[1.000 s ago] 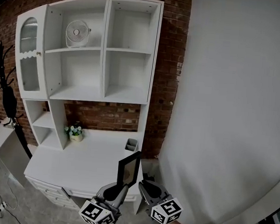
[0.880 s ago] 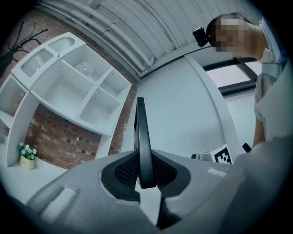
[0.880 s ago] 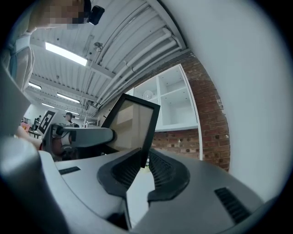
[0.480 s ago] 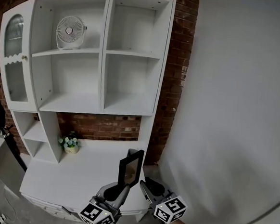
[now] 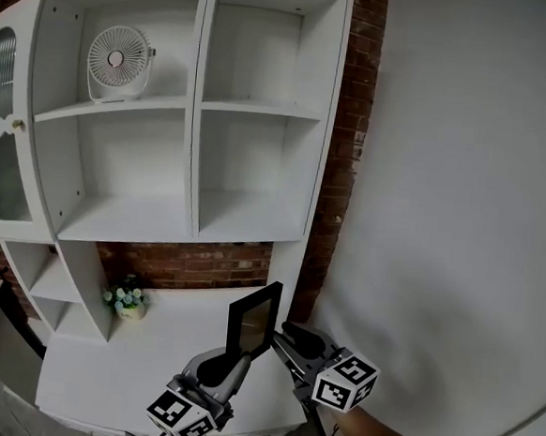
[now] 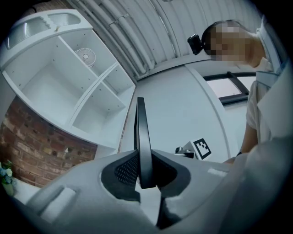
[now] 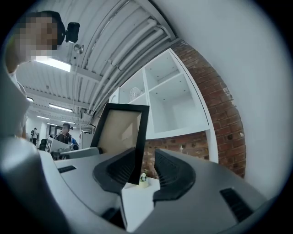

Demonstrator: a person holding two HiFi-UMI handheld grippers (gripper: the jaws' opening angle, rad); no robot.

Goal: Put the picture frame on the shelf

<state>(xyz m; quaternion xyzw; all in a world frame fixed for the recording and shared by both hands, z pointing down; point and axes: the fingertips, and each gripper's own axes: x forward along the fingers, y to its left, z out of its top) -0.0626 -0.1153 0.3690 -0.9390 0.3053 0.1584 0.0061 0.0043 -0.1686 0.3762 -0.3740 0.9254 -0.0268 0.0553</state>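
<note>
Before the shelf unit (image 5: 244,221), mid-carry: my left gripper (image 5: 237,355) clamps the picture frame (image 5: 252,322) upright. My right gripper (image 5: 292,336) has just been opening, frame edge loose between its jaws. Next, likely: raise the frame into a compartment.

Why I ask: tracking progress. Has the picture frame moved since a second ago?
Yes. The picture frame has moved up, toward the shelf unit: its top now shows above the flower pot, earlier below it.

Open-plan office — brick wall (image 5: 185,264), strip lights (image 7: 50,64)
</note>
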